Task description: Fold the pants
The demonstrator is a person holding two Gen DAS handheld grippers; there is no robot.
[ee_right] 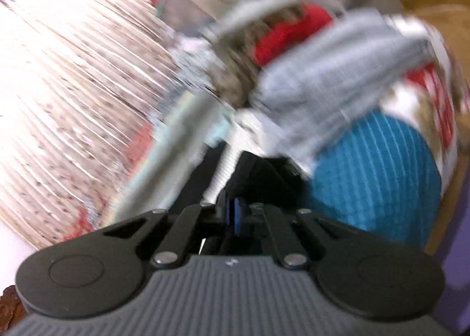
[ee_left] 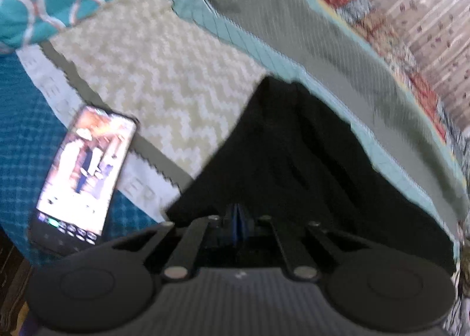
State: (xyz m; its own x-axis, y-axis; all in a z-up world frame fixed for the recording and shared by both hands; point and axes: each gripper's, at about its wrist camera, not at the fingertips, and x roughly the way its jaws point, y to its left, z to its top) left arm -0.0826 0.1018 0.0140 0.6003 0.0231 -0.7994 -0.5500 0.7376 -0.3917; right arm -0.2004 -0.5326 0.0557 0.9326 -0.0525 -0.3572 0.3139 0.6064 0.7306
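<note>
**A:** Where do the pants (ee_left: 293, 154) sit from your left claw (ee_left: 237, 220)?

**B:** Straight ahead of it and touching; the black cloth runs up and away from the fingertips into a peak, so I judge its long axis lies forward along the claw; the left jaws are pressed together, and the dark cloth starts right at the tips, so I read it as pinched there.

**A:** And the right claw (ee_right: 232, 215)?

**B:** Also closed narrow; black cloth (ee_right: 258, 174) rises just ahead of the tips, but the view is smeared and I cannot tell for sure that it is gripped.

**A:** Which hand is nearer the work?

**B:** I cannot rank them; both have dark cloth at the tips.

**A:** What room do you have?

**B:** Left of the left claw a phone (ee_left: 85, 171) lies on the teal bedding (ee_left: 17, 136), just beside the pants' edge; I would keep the fold away from it; ahead and left lies a pale zigzag cloth (ee_left: 164, 83), ahead and right a grey blanket (ee_left: 337, 66), open enough to lay the fold; ahead of the right claw, to the right, sit a grey bundle (ee_right: 337, 77) and a blue cushion (ee_right: 379, 171), so I judge that side cramped.
</note>
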